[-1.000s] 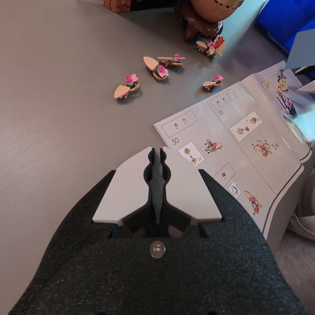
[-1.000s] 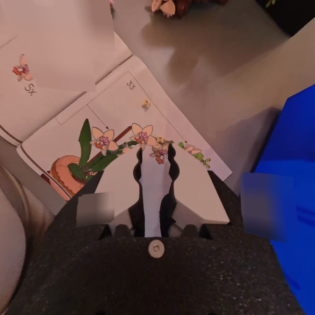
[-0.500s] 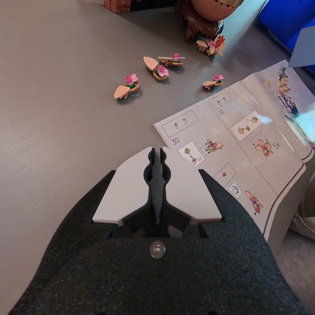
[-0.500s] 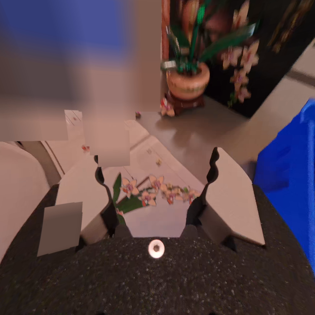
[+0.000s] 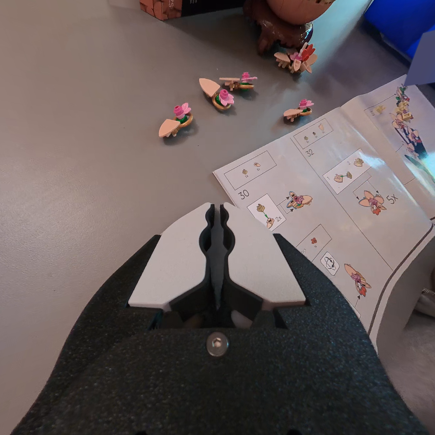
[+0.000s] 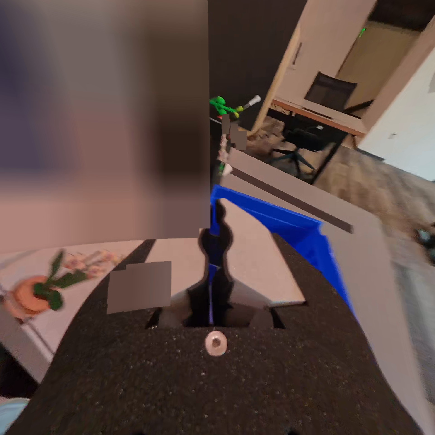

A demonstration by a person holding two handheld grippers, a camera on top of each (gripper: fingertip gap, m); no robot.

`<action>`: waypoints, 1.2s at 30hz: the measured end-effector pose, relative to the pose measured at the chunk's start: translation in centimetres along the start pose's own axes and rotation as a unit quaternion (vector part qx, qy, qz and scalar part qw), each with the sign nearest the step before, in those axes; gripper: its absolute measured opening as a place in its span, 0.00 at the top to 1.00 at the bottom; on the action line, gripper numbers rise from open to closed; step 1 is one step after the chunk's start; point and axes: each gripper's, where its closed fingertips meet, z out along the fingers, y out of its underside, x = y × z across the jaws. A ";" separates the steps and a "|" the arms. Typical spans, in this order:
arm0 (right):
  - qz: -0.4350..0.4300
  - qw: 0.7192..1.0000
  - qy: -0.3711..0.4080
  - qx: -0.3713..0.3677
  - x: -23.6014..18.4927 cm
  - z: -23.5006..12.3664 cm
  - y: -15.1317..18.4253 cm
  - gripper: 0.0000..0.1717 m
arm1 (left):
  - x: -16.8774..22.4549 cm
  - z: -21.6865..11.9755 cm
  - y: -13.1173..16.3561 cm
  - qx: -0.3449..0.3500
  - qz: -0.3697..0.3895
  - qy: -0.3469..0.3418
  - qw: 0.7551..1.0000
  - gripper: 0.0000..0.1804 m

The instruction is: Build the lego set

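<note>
Four half-built flowers [image 5: 223,96] loose on table [image 5: 70,117], one finished flower [image 5: 296,58] by pot [image 5: 284,30], booklet [image 5: 329,200] open alongside. Left tongs [image 5: 217,207] nearly shut, empty, near booklet corner. Right tongs [image 6: 215,211] raised before blue bin [image 6: 294,226]; nearly closed, left tip hidden, nothing visibly held.

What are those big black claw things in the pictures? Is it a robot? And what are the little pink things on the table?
No robot: a person holds two pinching tools, each with a camera looking along its fingers. The left gripper is nearly closed, holding nothing, above a grey table. Ahead lie small pink toy-brick flowers and an open instruction booklet. The right gripper is lifted, aimed past a blue bin toward the room; a blurred patch hides part of one finger, and it seems nearly closed with nothing seen in it.
</note>
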 end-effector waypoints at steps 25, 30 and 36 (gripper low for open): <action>0.041 0.836 -0.185 -0.514 2.3 6.7 18.7 0.94 | -0.1 0.0 0.0 0.001 0.002 -0.013 1.000 0.99; 0.068 0.835 -0.165 -0.521 2.0 7.3 19.7 0.89 | -0.1 0.0 0.0 0.001 0.006 -0.016 1.000 0.99; 0.093 0.838 -0.142 -0.518 2.2 7.7 19.7 0.86 | -0.1 0.0 0.0 0.001 0.015 -0.023 1.000 0.98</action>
